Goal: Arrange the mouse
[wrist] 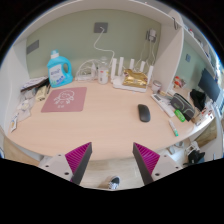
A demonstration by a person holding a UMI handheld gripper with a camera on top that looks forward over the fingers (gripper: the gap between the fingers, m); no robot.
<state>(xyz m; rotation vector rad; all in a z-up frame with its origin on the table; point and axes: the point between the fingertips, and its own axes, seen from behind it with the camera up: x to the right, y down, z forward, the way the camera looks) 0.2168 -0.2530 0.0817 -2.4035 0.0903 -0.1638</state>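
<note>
A black computer mouse (143,113) lies on the light wooden desk (100,125), to the right of its middle and well beyond my fingers. A pink mouse mat (65,99) with a white pattern lies on the desk's left part, apart from the mouse. My gripper (113,160) is open and empty, held above the desk's near edge, its two magenta pads (78,156) spread wide. Nothing stands between the fingers.
A blue detergent bottle (59,68) stands behind the mat. A white router (130,75) and small items sit at the back by the wall. Clutter and a dark monitor (208,85) crowd the right side. Loose items lie along the left edge (30,95).
</note>
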